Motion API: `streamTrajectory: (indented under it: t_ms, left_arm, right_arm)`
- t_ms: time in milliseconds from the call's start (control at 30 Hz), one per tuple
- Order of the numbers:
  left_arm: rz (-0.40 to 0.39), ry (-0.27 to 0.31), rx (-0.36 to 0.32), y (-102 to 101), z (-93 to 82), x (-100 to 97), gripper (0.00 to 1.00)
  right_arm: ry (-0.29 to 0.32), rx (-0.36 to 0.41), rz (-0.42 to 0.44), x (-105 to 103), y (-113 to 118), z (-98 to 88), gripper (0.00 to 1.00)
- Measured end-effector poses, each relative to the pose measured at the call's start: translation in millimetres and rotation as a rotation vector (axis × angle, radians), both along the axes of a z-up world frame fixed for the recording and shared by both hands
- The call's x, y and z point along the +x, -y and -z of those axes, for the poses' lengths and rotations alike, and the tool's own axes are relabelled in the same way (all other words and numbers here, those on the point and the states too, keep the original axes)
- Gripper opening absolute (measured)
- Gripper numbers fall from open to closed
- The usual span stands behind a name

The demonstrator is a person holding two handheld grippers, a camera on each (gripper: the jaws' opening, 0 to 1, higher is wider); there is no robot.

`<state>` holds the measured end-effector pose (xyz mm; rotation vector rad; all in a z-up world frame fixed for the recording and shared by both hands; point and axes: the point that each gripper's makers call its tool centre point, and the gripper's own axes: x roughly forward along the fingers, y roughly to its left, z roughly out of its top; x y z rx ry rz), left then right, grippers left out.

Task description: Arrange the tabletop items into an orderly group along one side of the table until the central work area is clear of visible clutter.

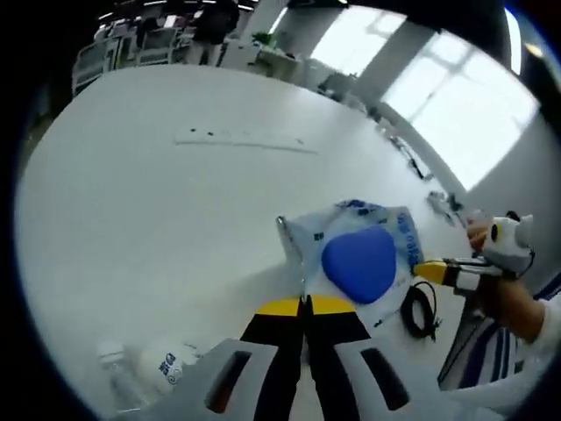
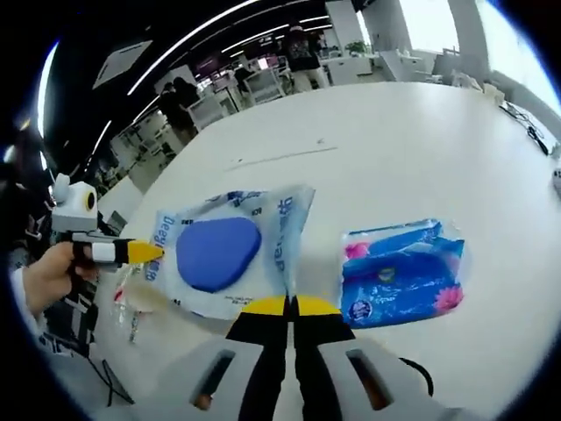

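A clear plastic bag with blue print lies on the white table, with a rounded blue pad inside. My left gripper is shut, its yellow tips pinching the bag's near edge; in the right gripper view it comes in from the left at the bag's side. My right gripper is shut on the opposite edge, and in the left gripper view it reaches in from the right, held by a hand.
A blue tissue pack lies just right of the bag. A clear water bottle lies on its side by my left jaws. A black cable is coiled near the table edge. A thin strip lies farther off.
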<state>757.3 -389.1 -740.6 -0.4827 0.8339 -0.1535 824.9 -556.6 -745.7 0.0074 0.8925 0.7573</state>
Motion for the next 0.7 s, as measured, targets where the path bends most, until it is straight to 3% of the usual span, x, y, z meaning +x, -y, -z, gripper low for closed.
streamTrajectory:
  t_ms: [333, 700]
  left_arm:
    - [-0.015, -0.013, 0.011, -1.1, 1.1, 2.8, 0.00]
    - [-0.016, -0.050, 0.013, -5.7, 19.8, 7.4, 0.00]
  right_arm:
    - [-0.016, -0.003, -0.018, -2.5, -3.5, 7.1, 0.00]
    - [-0.022, -0.052, -0.062, -0.9, -1.9, 27.7, 0.00]
